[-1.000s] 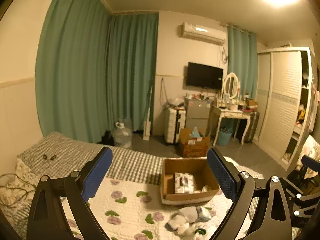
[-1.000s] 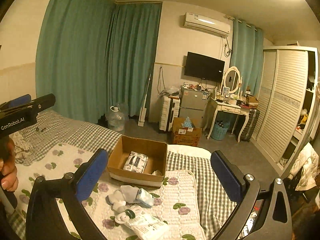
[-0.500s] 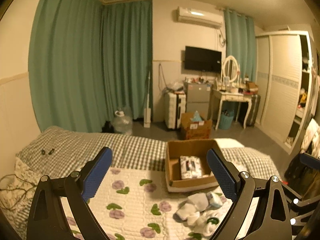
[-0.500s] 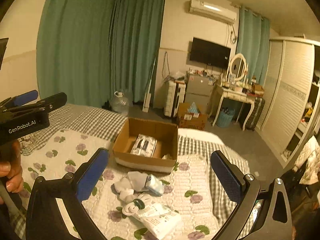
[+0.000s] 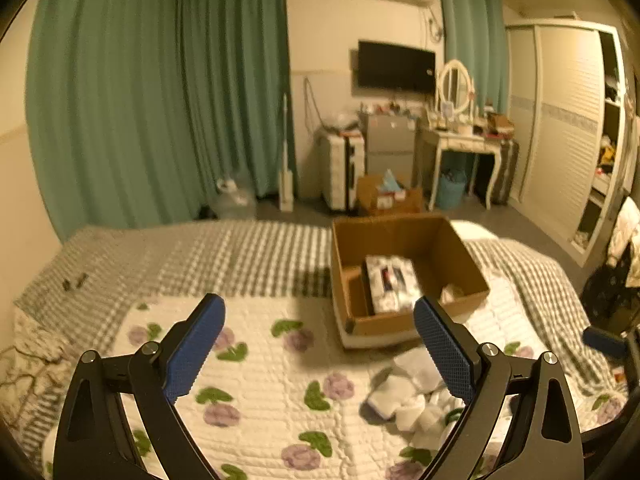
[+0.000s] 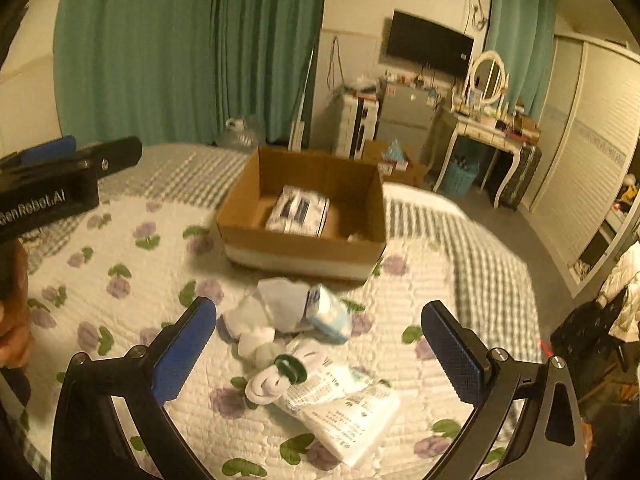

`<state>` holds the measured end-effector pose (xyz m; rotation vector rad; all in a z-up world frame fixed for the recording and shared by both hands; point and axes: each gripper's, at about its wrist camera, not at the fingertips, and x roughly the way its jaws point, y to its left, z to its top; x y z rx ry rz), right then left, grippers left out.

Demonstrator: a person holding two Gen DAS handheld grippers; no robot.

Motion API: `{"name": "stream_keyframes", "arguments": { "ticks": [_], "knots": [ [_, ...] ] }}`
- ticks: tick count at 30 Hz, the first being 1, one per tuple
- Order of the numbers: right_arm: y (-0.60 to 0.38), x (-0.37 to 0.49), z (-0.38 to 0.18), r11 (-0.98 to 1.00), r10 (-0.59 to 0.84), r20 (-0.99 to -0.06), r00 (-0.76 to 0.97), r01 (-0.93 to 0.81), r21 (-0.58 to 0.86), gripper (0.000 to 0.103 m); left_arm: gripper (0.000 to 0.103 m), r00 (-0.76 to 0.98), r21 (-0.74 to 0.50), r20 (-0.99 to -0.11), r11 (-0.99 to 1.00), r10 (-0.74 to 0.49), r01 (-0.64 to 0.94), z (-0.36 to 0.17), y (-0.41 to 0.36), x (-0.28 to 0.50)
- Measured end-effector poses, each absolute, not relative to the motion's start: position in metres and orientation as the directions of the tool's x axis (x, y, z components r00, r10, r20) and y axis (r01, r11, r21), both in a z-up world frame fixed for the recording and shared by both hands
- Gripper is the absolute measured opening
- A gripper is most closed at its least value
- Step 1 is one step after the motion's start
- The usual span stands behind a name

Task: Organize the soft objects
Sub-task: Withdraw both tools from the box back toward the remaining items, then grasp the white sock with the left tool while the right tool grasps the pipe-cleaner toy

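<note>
- The right gripper (image 6: pixel 318 350) hung above the bed with its blue pads spread wide and nothing between them, the pile of soft things lying just below its opening.
- The left gripper (image 5: pixel 318 346) was likewise fully parted and empty over the floral quilt (image 5: pixel 256 380), the pile showing low beside its right finger.
- Nearest in the right wrist view lay a white plastic-wrapped pack (image 6: pixel 344 404) with printed text, touching a rolled pair of white socks (image 6: pixel 276 376) with a dark green band.
- Just beyond them sat a heap of white socks (image 6: pixel 268 312) and a small light-blue wrapped pack (image 6: pixel 330 314), bunched together on the quilt.
- Behind the pile, and apart from it by a strip of bare quilt, stood an open cardboard box (image 6: pixel 304 246) holding one patterned wrapped pack (image 6: pixel 298 210); a small pale item showed in its right corner, too small to name.
- Judging by this, the sorting appeared barely begun: one pack, perhaps two items, in the box, the rest of the pile waiting outside it, neither gripper yet on anything.
- Farther off were the checked bedspread (image 5: pixel 240 256), green curtains (image 5: pixel 160 100), a dressing table (image 6: pixel 484 128) with an oval mirror, and a wall-mounted television (image 6: pixel 428 42).
</note>
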<state>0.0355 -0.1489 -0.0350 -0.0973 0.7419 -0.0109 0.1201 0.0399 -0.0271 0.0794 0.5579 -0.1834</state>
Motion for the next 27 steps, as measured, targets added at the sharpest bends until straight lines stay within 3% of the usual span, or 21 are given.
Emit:
{"name": "stream_keyframes", "arguments": {
  "ticks": [3, 9, 14, 19, 23, 27],
  "knots": [
    [-0.144, 0.049, -0.061, 0.995, -0.049, -0.713, 0.7, -0.03, -0.099, 0.103, 0.096, 0.807, 0.009, -0.568, 0.98, -0.16, 0.201, -0.043, 0.041, 0.133],
    [-0.14, 0.07, -0.104, 0.997, -0.031, -0.778, 0.628, -0.032, -0.065, 0.094, 0.096, 0.753, 0.017, -0.634, 0.97, -0.176, 0.241, -0.078, 0.033, 0.155],
    [-0.14, 0.083, -0.138, 0.999, -0.007, -0.824, 0.567, -0.023, -0.024, 0.072, 0.096, 0.693, 0.015, -0.696, 0.961, -0.188, 0.276, -0.11, 0.022, 0.174],
    [-0.141, 0.094, -0.169, 1.0, -0.019, -0.861, 0.509, -0.005, -0.025, 0.065, 0.096, 0.629, -0.002, -0.748, 0.949, -0.21, 0.314, -0.14, 0.009, 0.187],
    [-0.155, 0.093, -0.187, 1.0, 0.02, -0.879, 0.477, 0.012, 0.029, 0.042, 0.096, 0.593, -0.017, -0.772, 0.94, -0.228, 0.34, -0.156, -0.002, 0.191],
    [-0.169, 0.089, -0.185, 0.998, 0.017, -0.869, 0.494, 0.038, 0.041, 0.033, 0.096, 0.557, -0.034, -0.791, 0.927, -0.254, 0.374, -0.166, -0.015, 0.198]
  ]
}}
